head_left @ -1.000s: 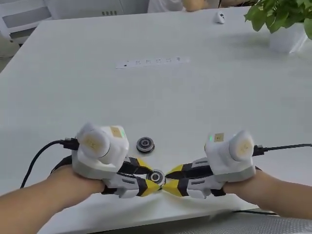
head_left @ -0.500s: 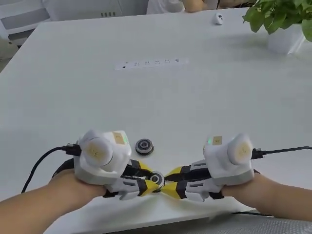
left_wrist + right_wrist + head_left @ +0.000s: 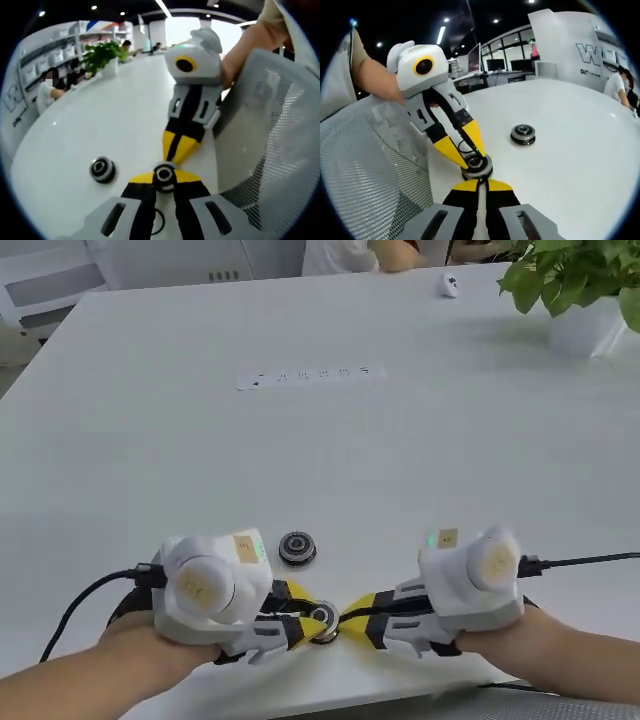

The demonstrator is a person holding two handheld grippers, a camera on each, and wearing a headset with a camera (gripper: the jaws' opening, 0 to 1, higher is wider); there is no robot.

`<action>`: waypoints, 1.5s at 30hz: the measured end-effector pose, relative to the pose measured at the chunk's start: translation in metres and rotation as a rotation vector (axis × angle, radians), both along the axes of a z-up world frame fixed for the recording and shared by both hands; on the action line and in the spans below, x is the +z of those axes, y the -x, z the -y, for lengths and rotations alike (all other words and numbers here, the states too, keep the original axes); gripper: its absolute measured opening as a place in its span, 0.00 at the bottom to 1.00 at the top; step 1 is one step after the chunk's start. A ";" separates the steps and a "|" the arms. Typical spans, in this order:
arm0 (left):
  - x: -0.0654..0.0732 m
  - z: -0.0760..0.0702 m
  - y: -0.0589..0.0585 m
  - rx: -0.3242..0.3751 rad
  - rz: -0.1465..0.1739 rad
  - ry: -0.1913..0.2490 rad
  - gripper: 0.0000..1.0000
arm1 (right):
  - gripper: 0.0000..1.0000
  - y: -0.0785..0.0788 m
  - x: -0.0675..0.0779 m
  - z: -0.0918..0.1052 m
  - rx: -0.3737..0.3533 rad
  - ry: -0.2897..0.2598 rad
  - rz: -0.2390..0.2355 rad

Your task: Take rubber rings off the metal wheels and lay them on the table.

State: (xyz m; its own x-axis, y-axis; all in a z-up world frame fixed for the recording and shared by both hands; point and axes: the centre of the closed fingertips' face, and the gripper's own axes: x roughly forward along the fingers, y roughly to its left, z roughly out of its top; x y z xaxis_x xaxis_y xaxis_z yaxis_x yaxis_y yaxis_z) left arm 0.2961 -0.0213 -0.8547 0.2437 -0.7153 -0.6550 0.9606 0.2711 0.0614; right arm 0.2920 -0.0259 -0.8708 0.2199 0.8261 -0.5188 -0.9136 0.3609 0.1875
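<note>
We're early on: L gripper clamps one metal wheel near the table's front edge, R gripper's jaws are together at its rim, what looks like 1 loose ring lies under L gripper, and 2nd wheel sits nearby, untouched.

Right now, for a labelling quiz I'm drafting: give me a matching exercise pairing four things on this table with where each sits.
1. near wheel
2. far wheel
3. power strip
4. potted plant

A. far right edge
B. centre of the far half
C. held in the left tongs
D. lying free on the table

Pairs: 1-C, 2-D, 3-B, 4-A
</note>
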 end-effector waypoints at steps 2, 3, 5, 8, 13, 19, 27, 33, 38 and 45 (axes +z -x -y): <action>0.000 0.000 0.000 0.000 0.003 -0.002 0.14 | 0.00 -0.003 -0.001 0.000 -0.011 0.002 -0.008; 0.001 0.000 0.000 0.001 0.003 -0.001 0.14 | 0.00 -0.004 -0.001 0.000 -0.015 0.002 -0.013; 0.001 0.000 -0.001 0.002 0.004 -0.001 0.14 | 0.00 -0.004 -0.001 0.000 -0.024 0.002 -0.021; 0.002 0.001 -0.002 -0.003 0.007 -0.005 0.13 | 0.00 -0.004 -0.001 0.001 -0.049 -0.014 -0.054; 0.003 0.001 -0.002 0.003 0.009 -0.004 0.13 | 0.00 -0.010 0.006 0.005 -0.156 -0.124 -0.174; 0.003 0.001 -0.002 0.006 0.008 -0.003 0.13 | 0.00 -0.013 0.013 0.005 -0.187 -0.181 -0.213; 0.003 0.001 -0.003 0.017 0.010 -0.005 0.13 | 0.00 -0.010 0.018 0.003 -0.195 -0.229 -0.254; 0.003 0.001 -0.003 0.021 0.013 -0.010 0.13 | 0.00 -0.010 0.020 0.002 -0.196 -0.247 -0.273; 0.003 0.000 -0.003 0.022 0.014 -0.012 0.13 | 0.00 -0.007 0.023 0.000 -0.182 -0.253 -0.272; 0.003 0.000 -0.002 0.026 0.011 -0.010 0.12 | 0.00 -0.004 0.024 -0.004 -0.160 -0.254 -0.270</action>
